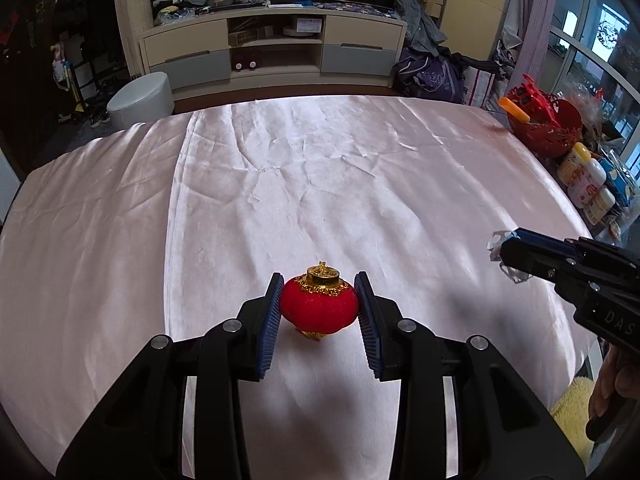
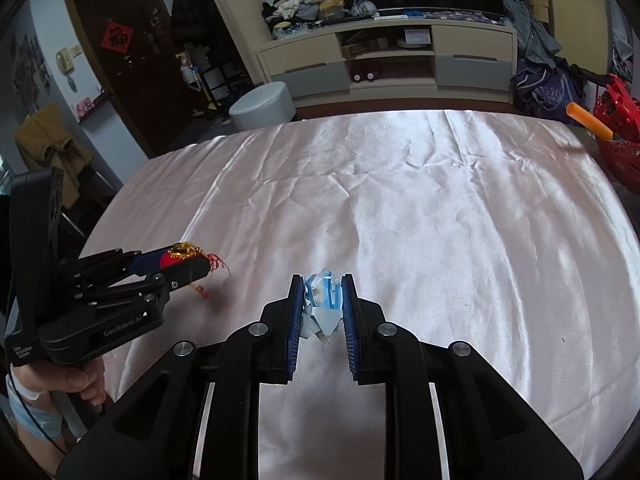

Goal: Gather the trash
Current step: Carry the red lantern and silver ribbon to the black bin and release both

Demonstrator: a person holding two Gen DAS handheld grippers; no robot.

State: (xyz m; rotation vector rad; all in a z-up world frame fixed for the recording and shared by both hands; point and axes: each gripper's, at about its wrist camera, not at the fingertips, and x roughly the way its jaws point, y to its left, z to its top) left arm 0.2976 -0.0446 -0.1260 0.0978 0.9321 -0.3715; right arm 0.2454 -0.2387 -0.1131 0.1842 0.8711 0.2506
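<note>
A small red lantern ornament (image 1: pixel 319 305) with a gold cap sits between the blue pads of my left gripper (image 1: pixel 319 298), which is shut on it just above the pink satin cloth (image 1: pixel 320 184). In the right wrist view the lantern (image 2: pixel 176 256) shows at the left with its red tassel trailing on the cloth. My right gripper (image 2: pixel 322 300) is shut on a crumpled blue-and-white wrapper (image 2: pixel 322 304). The wrapper also shows in the left wrist view (image 1: pixel 500 246) at the right, in the right gripper (image 1: pixel 505 252).
A red basket (image 1: pixel 546 120) with a toy and an orange stick stands at the table's right edge, with bottles (image 1: pixel 584 176) beside it. A white stool (image 1: pixel 140 98) and a TV cabinet (image 1: pixel 276 48) stand beyond the far edge.
</note>
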